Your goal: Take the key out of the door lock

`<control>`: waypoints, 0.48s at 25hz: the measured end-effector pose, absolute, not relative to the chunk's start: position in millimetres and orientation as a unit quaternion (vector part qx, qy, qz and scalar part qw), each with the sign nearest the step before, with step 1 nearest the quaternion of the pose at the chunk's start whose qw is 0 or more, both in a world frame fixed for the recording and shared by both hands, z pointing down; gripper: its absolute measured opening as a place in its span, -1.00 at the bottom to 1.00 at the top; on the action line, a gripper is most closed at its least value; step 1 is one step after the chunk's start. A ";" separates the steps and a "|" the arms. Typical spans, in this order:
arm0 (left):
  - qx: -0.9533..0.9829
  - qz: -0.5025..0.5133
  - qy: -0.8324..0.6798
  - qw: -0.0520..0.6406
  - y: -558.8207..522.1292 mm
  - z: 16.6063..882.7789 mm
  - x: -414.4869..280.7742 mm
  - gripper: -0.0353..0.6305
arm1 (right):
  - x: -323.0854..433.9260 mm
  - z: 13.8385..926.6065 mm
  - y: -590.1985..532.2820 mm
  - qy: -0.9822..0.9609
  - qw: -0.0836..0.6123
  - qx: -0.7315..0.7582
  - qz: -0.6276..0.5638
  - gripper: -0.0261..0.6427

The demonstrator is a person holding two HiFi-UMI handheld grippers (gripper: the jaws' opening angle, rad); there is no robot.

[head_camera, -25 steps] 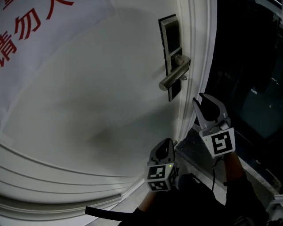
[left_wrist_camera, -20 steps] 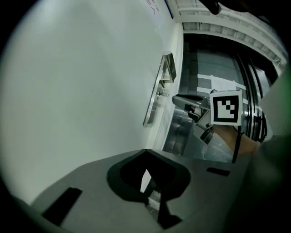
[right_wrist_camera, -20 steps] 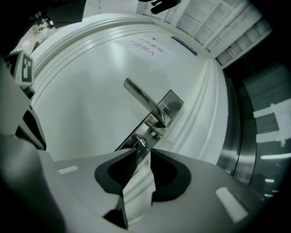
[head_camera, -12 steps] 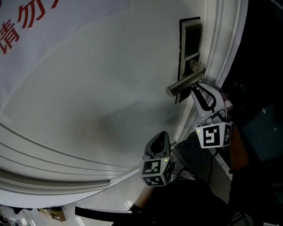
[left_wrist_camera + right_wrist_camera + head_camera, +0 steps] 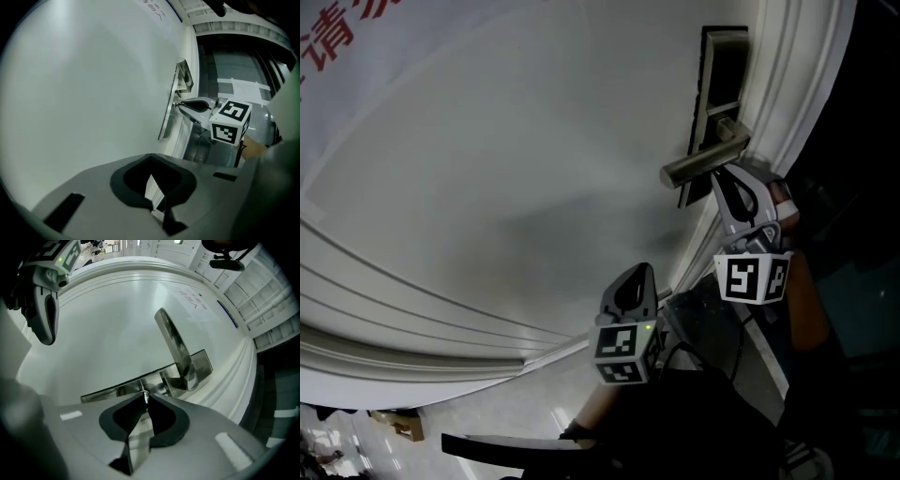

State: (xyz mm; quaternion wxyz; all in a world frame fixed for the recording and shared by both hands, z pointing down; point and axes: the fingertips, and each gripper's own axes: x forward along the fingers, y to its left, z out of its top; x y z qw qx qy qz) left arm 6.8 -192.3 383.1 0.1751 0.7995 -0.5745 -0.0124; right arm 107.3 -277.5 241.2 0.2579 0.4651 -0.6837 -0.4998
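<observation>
Nearest the person, the left tool (image 5: 636, 277) hangs low and well clear of the door (image 5: 506, 169), its jaws together and holding nothing. Above it and to the right, the right tool (image 5: 727, 182) reaches up beneath the lever handle (image 5: 703, 165). Its jaws are pinched together on a small metal stub at their tips. This appears to be the key (image 5: 146, 395), seated in the lower part of the lock plate (image 5: 724, 103), close to the door's edge. Little of the key shows beyond the tips, so its shape cannot be made out.

Judged from this, the key is a light, stiff, smooth piece of metal. It is easy to carry but apt to slip from a loose or glancing grip. The best hold is across the flat faces of its head, squarely between the pads. A pull straight out along the keyway looks safest, since levering sideways could bind the key or bend it. The lever just above leaves little room to work.

Beyond the lock runs the white moulded door frame (image 5: 787, 94). At the far upper left, a pale sheet with red characters (image 5: 337, 42) hangs on the door.
</observation>
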 end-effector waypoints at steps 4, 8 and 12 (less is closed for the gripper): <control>0.800 -0.014 -0.575 0.169 -191.1 379.1 4.1 -0.89 | 107.3 242.1 -276.6 -0.678 0.263 0.465 -0.505 -0.85; 0.800 -0.016 -0.575 0.168 -189.7 376.5 2.8 -0.89 | 106.8 241.5 -276.1 -0.672 0.270 0.465 -0.509 -0.85; 0.801 -0.016 -0.574 0.169 -185.6 377.3 3.1 -0.89 | 106.6 242.8 -275.4 -0.662 0.283 0.459 -0.520 -0.85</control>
